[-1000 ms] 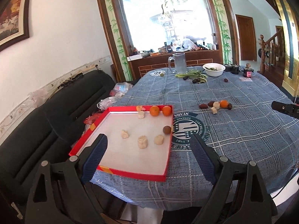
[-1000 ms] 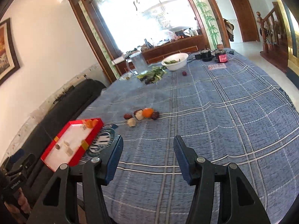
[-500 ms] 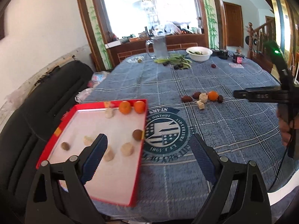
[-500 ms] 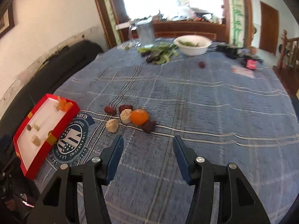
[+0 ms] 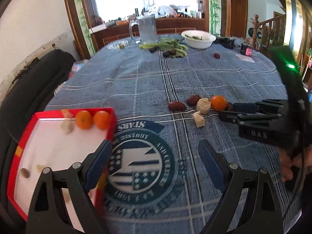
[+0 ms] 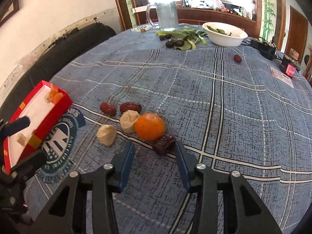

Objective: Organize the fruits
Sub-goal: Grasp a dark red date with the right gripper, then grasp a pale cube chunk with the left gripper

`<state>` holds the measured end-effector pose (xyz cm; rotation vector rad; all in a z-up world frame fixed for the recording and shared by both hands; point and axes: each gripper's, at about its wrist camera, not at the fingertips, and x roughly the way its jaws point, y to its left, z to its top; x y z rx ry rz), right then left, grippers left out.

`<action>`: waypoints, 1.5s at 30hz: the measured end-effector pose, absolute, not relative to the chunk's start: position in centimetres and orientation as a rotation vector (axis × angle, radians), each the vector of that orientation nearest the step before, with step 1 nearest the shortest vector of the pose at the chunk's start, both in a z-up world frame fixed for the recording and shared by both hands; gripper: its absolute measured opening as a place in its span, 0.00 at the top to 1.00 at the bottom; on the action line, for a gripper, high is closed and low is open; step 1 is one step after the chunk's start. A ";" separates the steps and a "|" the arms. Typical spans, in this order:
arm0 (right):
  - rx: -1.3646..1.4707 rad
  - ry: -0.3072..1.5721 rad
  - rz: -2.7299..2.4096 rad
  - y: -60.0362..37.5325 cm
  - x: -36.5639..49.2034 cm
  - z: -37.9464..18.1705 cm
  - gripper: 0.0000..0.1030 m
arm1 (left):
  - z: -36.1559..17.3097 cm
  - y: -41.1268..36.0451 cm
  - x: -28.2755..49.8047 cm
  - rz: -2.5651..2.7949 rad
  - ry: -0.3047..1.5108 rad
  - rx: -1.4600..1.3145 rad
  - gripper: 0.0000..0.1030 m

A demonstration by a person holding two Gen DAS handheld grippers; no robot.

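A small pile of fruit lies mid-table: an orange, two banana pieces, two red dates and a dark date. My right gripper is open, low over the cloth, its jaws on either side of the dark date. In the left wrist view the same pile lies ahead with the right gripper beside it. My left gripper is open and empty over the cloth emblem, next to the red tray, which holds two oranges and several banana pieces.
At the far end stand a glass jug, a white bowl, green leaves with dark fruits, a lone date and a red jar. A black sofa runs along the left edge.
My right gripper has moved forward and down to the fruit pile, now straddling the dark date. My left gripper has swung right, from over the tray to over the emblem.
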<state>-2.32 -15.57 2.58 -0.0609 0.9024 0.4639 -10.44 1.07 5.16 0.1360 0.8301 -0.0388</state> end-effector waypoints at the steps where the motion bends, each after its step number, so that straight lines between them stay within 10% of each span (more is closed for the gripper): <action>1: -0.059 0.901 0.464 -15.7 -2.2 2.6 0.66 | 4.9 0.8 -10.0 -0.045 0.839 0.135 0.12; 17: 0.052 0.834 0.355 -19.1 -1.4 4.3 0.76 | 2.2 -2.6 -5.2 -0.079 0.916 0.138 0.12; 34: 0.186 0.790 0.278 -21.5 -1.0 5.2 0.76 | 1.8 -3.8 -3.9 -0.176 0.949 0.084 0.76; 45: 0.192 0.728 0.293 -21.7 -1.7 6.0 0.76 | 2.9 -2.5 -6.6 -0.124 0.885 0.065 0.84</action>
